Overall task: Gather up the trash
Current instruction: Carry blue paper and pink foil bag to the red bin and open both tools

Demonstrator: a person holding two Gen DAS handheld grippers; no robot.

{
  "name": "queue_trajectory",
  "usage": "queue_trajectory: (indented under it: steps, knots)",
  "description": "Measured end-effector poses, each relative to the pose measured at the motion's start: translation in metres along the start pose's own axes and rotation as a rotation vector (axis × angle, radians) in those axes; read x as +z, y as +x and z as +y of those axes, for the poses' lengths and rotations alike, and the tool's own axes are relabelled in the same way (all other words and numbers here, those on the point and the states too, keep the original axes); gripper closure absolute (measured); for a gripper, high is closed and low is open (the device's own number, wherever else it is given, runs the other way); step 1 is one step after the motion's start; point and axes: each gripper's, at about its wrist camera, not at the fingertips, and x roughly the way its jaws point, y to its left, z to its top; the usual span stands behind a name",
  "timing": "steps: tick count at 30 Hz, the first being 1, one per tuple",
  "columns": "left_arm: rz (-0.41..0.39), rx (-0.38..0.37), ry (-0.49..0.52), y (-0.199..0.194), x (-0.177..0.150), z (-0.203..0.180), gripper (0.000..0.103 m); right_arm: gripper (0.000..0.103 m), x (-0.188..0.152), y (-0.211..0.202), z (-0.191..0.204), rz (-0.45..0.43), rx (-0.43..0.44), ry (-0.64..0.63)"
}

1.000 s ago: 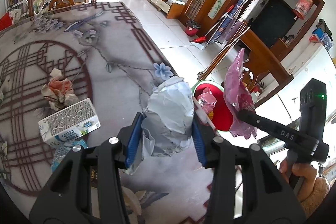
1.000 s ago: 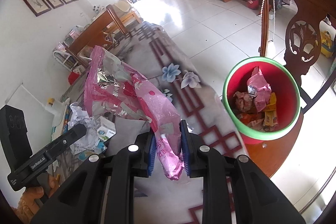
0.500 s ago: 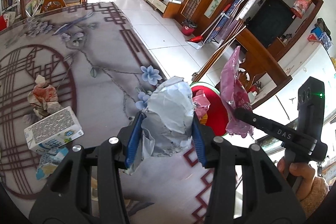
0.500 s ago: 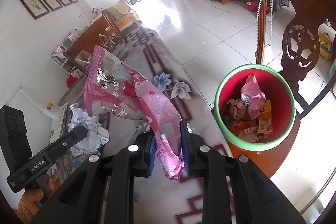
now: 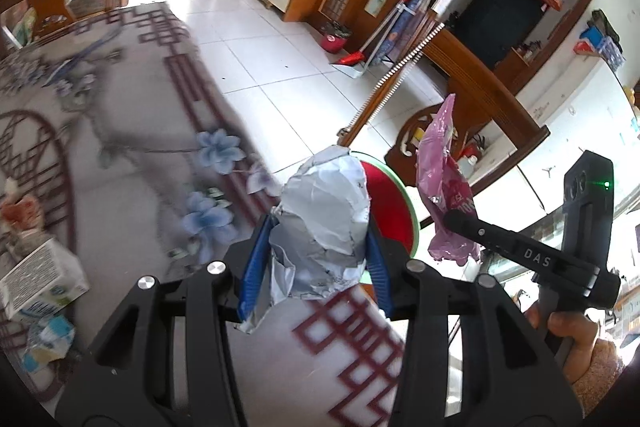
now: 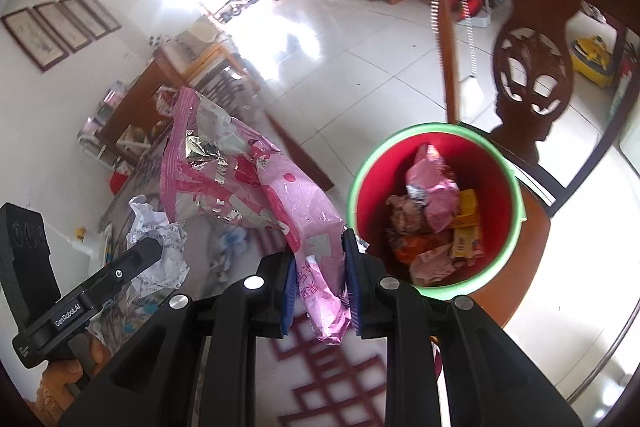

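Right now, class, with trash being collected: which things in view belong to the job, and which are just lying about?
Job in hand:
- left gripper, shut on silver wrapper
- right gripper, shut on pink wrapper
- red bin
- milk carton and crumpled paper on the table

Lying about:
- wooden chair
- broom
- framed pictures

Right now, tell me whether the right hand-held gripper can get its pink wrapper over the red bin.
Probably yes. The right hand-held gripper grips the pink wrapper beside the red bin, whose open top looks unobstructed; only trash lies low inside, and the chair back stands behind it.
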Motion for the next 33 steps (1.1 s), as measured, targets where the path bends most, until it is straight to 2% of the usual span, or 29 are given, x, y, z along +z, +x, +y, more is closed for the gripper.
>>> queue_trajectory:
  steps: [12,20,23,24,25,27,29,33]
  knots:
    - [0.090,-0.045,0.072,0.066,0.016,-0.051,0.060,0.083,0.018,-0.022,-0.075,-0.032,-0.043,0.142]
    - [0.162,-0.066,0.085,0.117,0.028,-0.074,0.058,0.081,0.032,-0.020,-0.102,-0.032,-0.038,0.184]
    - [0.176,-0.079,0.078,0.130,0.031,-0.081,0.045,0.081,0.038,-0.018,-0.105,-0.031,-0.035,0.184]
    - [0.176,-0.082,0.074,0.131,0.031,-0.082,0.033,0.080,0.040,-0.016,-0.106,-0.030,-0.033,0.183]
    - [0.168,-0.087,0.067,0.132,0.032,-0.083,0.023,0.077,0.042,-0.015,-0.106,-0.029,-0.030,0.180]
    - [0.158,-0.094,0.059,0.132,0.032,-0.084,0.020,0.065,0.046,-0.012,-0.107,-0.027,-0.015,0.180]
    - [0.166,-0.093,0.053,0.131,0.031,-0.083,0.020,0.035,0.049,-0.008,-0.106,-0.029,-0.002,0.180]
    - [0.172,-0.084,0.029,0.125,0.027,-0.074,0.020,0.031,0.053,-0.001,-0.107,-0.030,-0.004,0.188]
